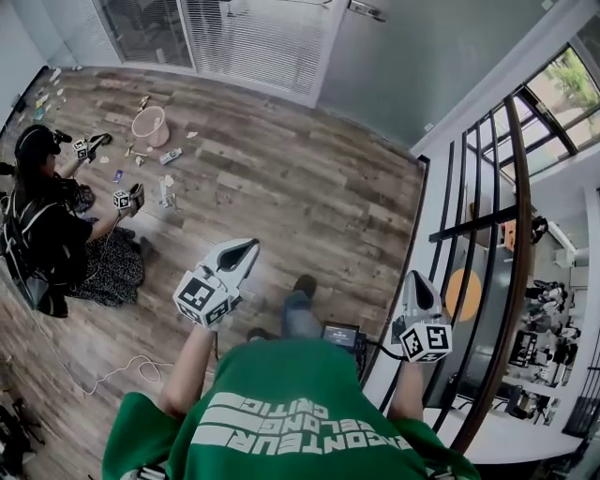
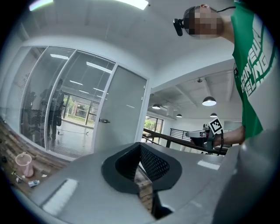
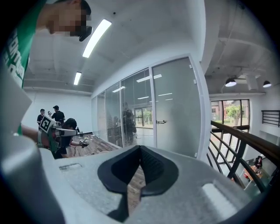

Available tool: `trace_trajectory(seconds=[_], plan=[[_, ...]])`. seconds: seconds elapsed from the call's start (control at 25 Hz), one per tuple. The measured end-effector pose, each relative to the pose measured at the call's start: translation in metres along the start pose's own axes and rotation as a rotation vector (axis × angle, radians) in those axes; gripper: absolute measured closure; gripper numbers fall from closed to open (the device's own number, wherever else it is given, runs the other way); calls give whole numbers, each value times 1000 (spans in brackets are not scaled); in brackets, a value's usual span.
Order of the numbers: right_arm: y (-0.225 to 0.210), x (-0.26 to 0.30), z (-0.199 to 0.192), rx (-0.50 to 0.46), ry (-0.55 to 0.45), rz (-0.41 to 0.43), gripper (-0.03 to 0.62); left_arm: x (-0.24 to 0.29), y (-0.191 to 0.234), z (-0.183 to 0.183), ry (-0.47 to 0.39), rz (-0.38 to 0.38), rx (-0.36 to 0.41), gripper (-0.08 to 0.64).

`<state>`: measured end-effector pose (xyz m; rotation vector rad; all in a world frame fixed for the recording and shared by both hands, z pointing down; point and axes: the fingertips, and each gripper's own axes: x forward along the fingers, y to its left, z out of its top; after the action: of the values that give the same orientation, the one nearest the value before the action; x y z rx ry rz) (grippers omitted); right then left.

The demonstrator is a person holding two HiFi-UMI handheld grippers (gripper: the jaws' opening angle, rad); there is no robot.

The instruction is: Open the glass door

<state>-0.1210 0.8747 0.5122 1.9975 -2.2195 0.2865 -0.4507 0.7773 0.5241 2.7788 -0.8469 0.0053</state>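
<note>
The frosted glass door [image 2: 121,113] stands closed in the glass partition wall, a small metal handle [image 2: 104,120] on its left edge. In the right gripper view the door [image 3: 175,109] and its handle [image 3: 162,122] are still some way ahead, across wooden floor. In the head view the handle [image 1: 366,9] is at the top edge. My left gripper [image 1: 249,247] and right gripper [image 1: 417,279] are held out in front of me, both shut and holding nothing. The pad tips meet in the left gripper view [image 2: 140,147] and in the right gripper view [image 3: 140,148].
A dark stair railing [image 1: 487,234] runs close along my right. Another person [image 1: 47,225] sits on the floor at the left holding grippers, beside a pink bucket [image 1: 150,127] and small scattered items. A white cable [image 1: 122,370] lies on the floor near my left.
</note>
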Motion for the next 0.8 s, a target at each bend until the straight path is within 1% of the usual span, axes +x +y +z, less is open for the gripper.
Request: trace_trajectory(seconds=[0.16, 0.48, 0.6, 0.8], plan=[[-37, 40, 7, 0, 5, 15, 598, 46, 15, 17, 17, 24, 22, 545], [-105, 92, 9, 16, 14, 23, 598, 120, 22, 23, 31, 46, 32, 545], [-117, 116, 15, 13, 24, 51, 598, 141, 27, 28, 28, 65, 26, 544], [-123, 147, 24, -8, 36, 101, 598, 158, 37, 28, 14, 96, 2, 545]])
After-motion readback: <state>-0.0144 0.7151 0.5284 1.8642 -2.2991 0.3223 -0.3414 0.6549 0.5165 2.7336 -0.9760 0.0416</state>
